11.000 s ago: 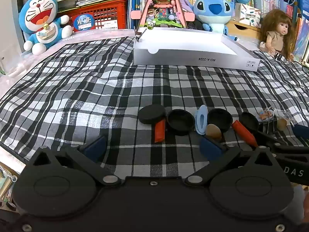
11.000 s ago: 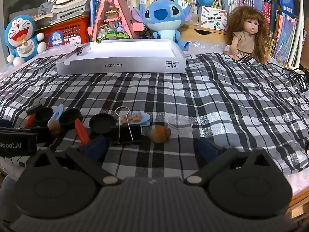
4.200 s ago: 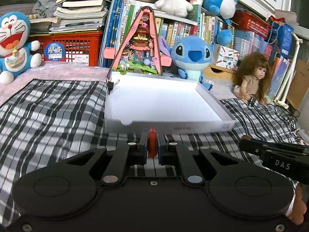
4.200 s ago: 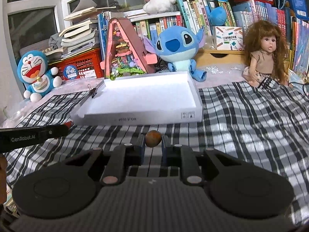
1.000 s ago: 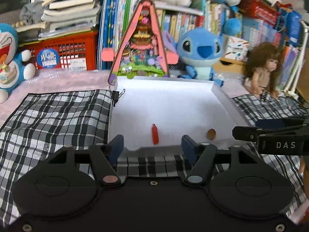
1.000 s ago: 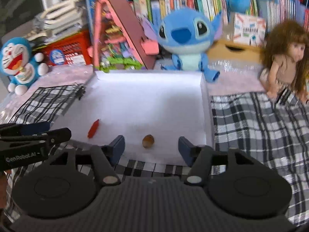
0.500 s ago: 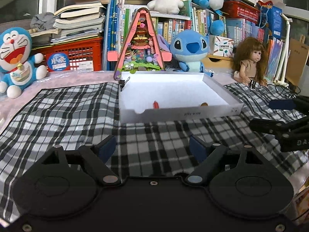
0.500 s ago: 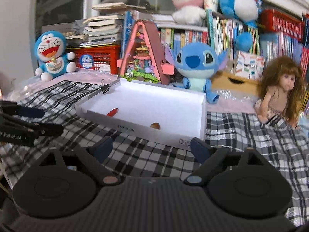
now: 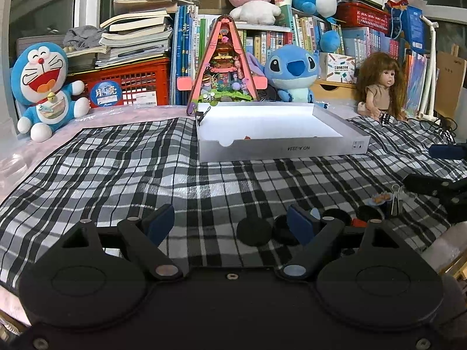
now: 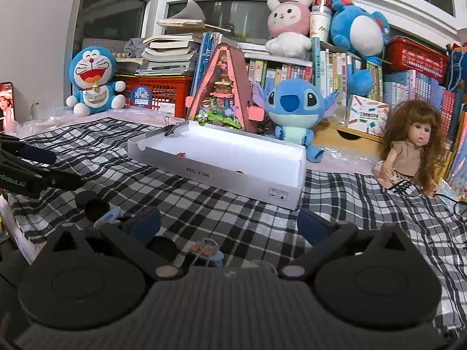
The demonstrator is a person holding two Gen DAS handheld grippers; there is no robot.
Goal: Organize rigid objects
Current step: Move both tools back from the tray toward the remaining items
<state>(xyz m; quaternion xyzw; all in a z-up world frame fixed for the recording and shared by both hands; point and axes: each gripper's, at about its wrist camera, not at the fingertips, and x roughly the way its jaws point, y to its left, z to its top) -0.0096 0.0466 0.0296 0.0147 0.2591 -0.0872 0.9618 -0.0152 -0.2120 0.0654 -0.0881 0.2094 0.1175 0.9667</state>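
Black-and-white checked cloth [image 9: 116, 169] is spread over the surface, and a shallow white cardboard box [image 9: 292, 147] is set on it toward the back. A small red piece [image 9: 247, 137] is just seen over the box's front wall, lying inside. In front of the box, near the cameras, small things are left on the cloth: a flat black round lid [image 9: 254, 231], black cups [image 9: 284, 227], a binder clip [image 9: 395, 202] and a light blue piece [image 10: 111, 215]. The left gripper [image 9: 232, 223] is held wide apart in front of the box, nothing between its blue pads [image 9: 159, 221]. The right gripper [image 10: 229, 227] has just been opening and is spread to its widest, with nothing pressed; a small orange-and-blue charm [image 10: 204, 249] lies on the cloth below its gap.
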